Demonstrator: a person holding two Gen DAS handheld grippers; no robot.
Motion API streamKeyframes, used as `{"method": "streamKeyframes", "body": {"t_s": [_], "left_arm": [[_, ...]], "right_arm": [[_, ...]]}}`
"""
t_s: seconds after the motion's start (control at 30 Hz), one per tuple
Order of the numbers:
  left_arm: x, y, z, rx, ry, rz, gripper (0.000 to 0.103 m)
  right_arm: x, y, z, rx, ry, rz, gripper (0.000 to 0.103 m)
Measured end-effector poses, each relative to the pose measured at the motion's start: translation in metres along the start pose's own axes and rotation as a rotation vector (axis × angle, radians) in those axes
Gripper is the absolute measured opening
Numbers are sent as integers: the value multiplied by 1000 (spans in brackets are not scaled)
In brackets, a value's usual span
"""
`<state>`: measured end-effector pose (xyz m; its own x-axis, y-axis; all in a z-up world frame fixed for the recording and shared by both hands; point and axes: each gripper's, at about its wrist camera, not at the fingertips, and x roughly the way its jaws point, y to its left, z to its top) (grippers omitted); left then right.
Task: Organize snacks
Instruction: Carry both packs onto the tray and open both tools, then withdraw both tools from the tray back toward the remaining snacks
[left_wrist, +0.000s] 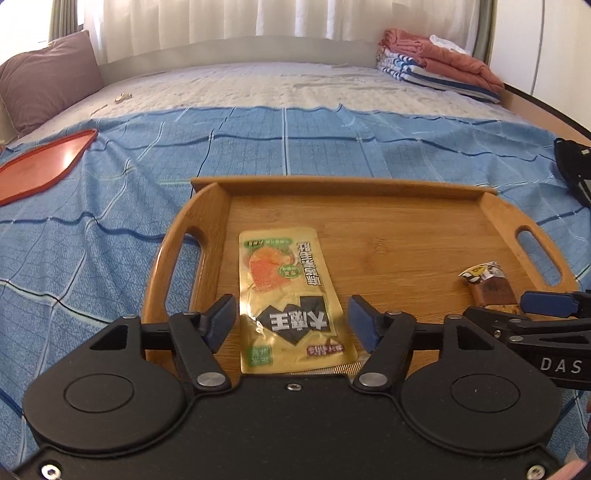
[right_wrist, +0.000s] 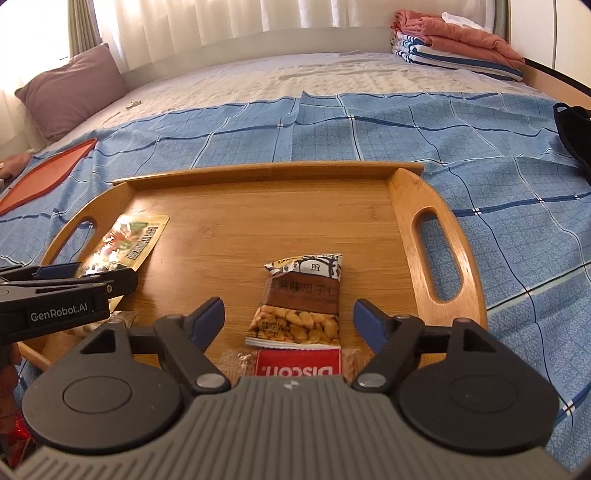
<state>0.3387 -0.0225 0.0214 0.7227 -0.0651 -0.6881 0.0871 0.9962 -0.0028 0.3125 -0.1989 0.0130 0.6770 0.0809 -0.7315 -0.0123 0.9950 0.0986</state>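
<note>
Tray: a rectangular bamboo serving tray with cut-out handles (right_wrist: 406, 199) sits on the near part of the bed, on a blue checked bedsheet (left_wrist: 332, 133); it looks to be the collecting spot for the snacks, low-walled so packets stay put.

Yellow packet: a flat yellow foil snack pouch with an orange picture and dark lettering (left_wrist: 288, 295) lies on the tray's left side, long edge running near to far, parallel to the left handle, which reads as deliberate tidying.

Left hand-held gripper (left_wrist: 291, 317): released. Its blue pads stand either side of the pouch's near half without pressing it; the pouch rests flat on the wood.

Brown packet: a small brown and white bag of yellowish kernels (right_wrist: 299, 299) lies right of centre, top pointing far, well apart from the yellow pouch, so each gets its own lane.

Right hand-held gripper (right_wrist: 290, 321): also released, pads wide of the small bag and not touching it.

Red packet: a red-labelled clear biscuit wrapper (right_wrist: 297, 363) lies just near of the brown bag, partly hidden under the gripper body; whether they touch I cannot tell.

Elsewhere: a flat orange-red lid-like tray (left_wrist: 48, 162) lies far left on the sheet, holding nothing I can see.

Progress: my guess is two packets are placed and more may follow.
</note>
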Motion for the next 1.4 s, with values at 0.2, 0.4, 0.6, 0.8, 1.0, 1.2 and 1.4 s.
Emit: {"method": "streamKeyframes", "body": {"t_s": [0.2,0.4,0.6,0.8,1.0,1.2,1.4], "left_arm": [[-24,-3,1,31,-27,-18,84],[-56,-2,-2,45,-49,-31,87],[-101,1,-14,58,-91,-70,89],[-146,2,-32,60,-135,-124,90],[-183,2,-61,49,-169,-153,90],[-209,5,-91,31,-187,-172,90],[-229,7,-120,35,-210,-151,90]], "right_arm": [[-15,3,0,-2,-12,-4,88],[-43,5,0,-19,-43,13,90],[-81,7,-9,-50,-96,35,93],[-118,10,-27,-111,-139,54,95],[-151,10,-50,-146,-177,74,98],[-175,9,-74,-160,-203,88,100],[-191,9,-101,-190,-223,86,101]]}}
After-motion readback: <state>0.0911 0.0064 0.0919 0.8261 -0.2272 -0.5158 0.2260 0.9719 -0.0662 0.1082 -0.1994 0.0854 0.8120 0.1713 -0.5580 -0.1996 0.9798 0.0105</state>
